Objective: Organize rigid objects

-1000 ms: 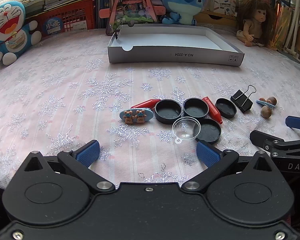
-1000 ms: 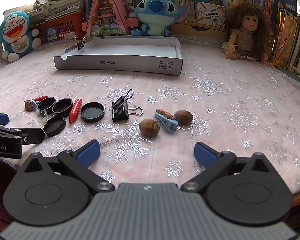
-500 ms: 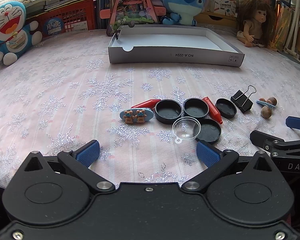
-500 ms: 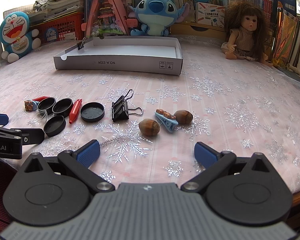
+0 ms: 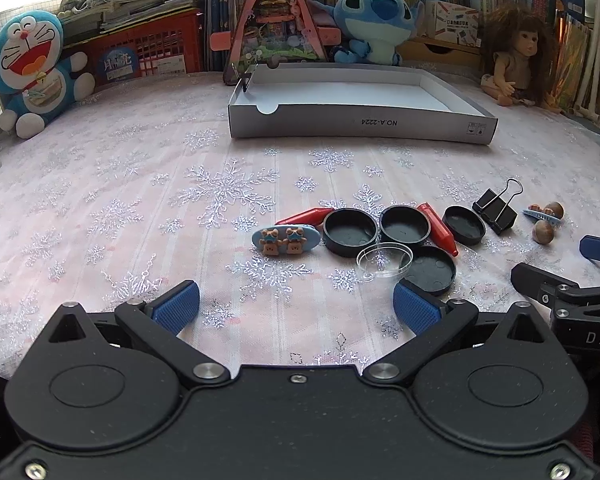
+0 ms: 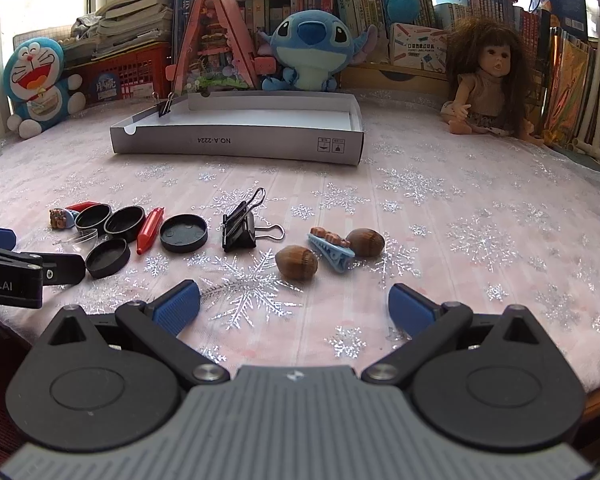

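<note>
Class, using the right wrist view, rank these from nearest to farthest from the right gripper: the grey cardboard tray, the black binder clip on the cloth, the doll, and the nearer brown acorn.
1. Nearer brown acorn, just ahead of the right gripper.
2. Black binder clip, a little farther, slightly left.
3. Grey cardboard tray, mid-table, left of centre.
4. Doll, far back on the right.

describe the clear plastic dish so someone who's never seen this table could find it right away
Start at the shallow grey cardboard box on the pink snowflake tablecloth, then come toward the camera to the cluster of round black plastic lids. The clear plastic dish leans over the nearest lid; it is the only see-through piece there and has a small tab on its rim.
</note>
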{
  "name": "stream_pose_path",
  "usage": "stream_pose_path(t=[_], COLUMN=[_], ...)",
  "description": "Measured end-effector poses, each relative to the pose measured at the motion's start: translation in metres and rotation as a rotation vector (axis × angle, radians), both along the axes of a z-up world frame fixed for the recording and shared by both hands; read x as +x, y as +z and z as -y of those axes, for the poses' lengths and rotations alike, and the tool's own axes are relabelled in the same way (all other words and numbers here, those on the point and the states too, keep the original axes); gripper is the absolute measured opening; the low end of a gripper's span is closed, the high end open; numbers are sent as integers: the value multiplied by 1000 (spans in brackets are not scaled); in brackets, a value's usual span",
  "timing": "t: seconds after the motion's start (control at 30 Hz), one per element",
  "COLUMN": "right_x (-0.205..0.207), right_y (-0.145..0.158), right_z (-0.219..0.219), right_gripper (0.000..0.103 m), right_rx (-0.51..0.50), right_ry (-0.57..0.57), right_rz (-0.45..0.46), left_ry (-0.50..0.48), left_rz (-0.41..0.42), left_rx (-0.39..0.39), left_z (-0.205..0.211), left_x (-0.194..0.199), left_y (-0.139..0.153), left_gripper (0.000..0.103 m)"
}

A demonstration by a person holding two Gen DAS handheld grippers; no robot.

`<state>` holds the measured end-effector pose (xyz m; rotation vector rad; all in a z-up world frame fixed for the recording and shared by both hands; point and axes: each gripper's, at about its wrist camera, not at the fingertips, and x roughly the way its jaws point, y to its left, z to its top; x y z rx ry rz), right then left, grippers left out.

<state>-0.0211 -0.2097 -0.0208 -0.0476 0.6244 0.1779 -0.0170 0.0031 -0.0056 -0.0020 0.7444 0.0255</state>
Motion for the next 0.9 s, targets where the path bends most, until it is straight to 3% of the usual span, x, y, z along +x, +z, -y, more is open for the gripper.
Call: stream_pose_path(t=[0.07,0.17,0.3,0.43,0.6,0.83,0.87,0.9], right_x=[2,1,-3,-5,-2,7,8,9], right_y=[0,3,11,15,12,7,5,4], right_z=[-2,2,8,9,8,8,7,7], right_gripper=[103,103,91,78,60,50,43,31], right_rx=[-2,38,73,75,76,94,98,97], right_ry=[-9,-24,-8,18,41,45,42,34], right_rz=[-4,15,59,84,64,49,43,37], left_ry=[-1,-22,-58,-101,-151,-106,-104,-105], left_rz=[5,31,78,108,109,56,55,59], left_rx=[-3,-49,-102,-105,-119,-171,-181,-183], left_z=[0,-3,-5,3,12,6,6,6], left_x=[-1,-5,-12,-17,-20,-4,-3,-3], left_y=[1,6,14,19,18,9,8,7], left_gripper=[102,88,74,50,43,40,37,26])
